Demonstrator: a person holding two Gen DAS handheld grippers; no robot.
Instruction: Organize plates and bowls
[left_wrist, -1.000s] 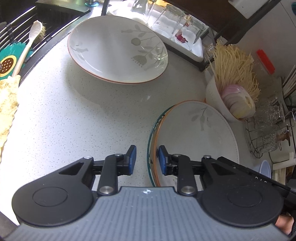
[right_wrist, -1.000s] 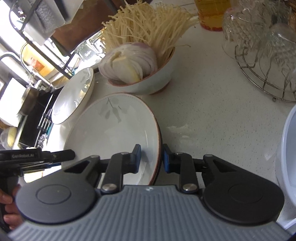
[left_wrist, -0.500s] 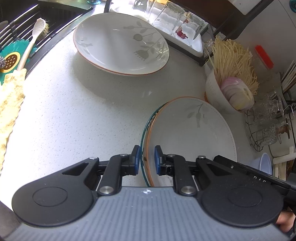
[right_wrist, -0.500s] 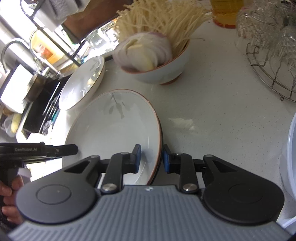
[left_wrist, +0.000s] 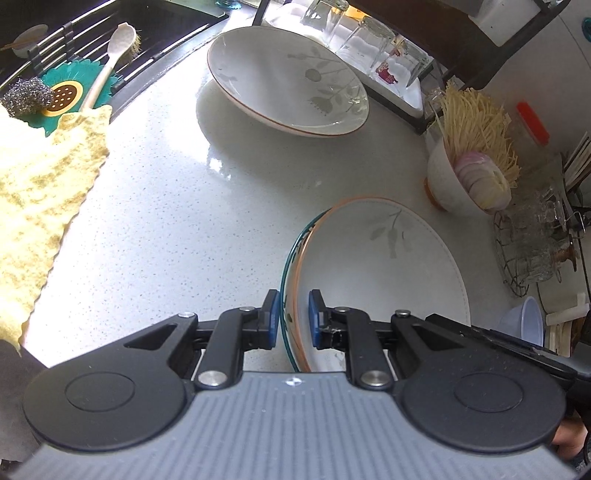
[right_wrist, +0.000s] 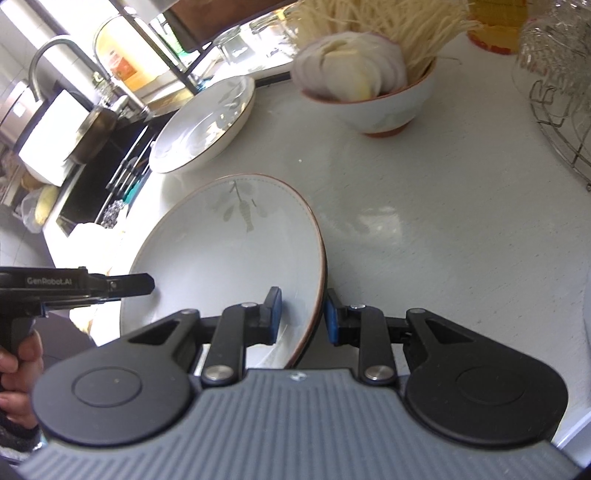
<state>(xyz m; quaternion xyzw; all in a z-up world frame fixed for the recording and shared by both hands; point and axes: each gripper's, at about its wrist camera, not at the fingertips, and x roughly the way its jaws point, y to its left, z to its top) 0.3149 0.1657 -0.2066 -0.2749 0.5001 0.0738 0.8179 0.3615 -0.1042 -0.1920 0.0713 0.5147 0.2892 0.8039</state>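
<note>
Left wrist view: your left gripper (left_wrist: 292, 317) pinches the near-left rim of a stack of two plates (left_wrist: 380, 273), a white leaf-patterned one over a teal-rimmed one; its jaws have just closed on both rims together, so the pair can travel as one. A larger leaf plate (left_wrist: 288, 81) sits toward the worktop's far edge beside the sink (left_wrist: 74, 48), likely the stacking spot. A bowl of noodles and onion (left_wrist: 469, 173) stands just beyond the stack.

Right wrist view: your right gripper (right_wrist: 303, 314) clamps the opposite rim, sharing the weight and keeping the stack from sliding. Blur makes it hard to tell whether the stack is clear of the worktop (right_wrist: 443, 221).
</note>
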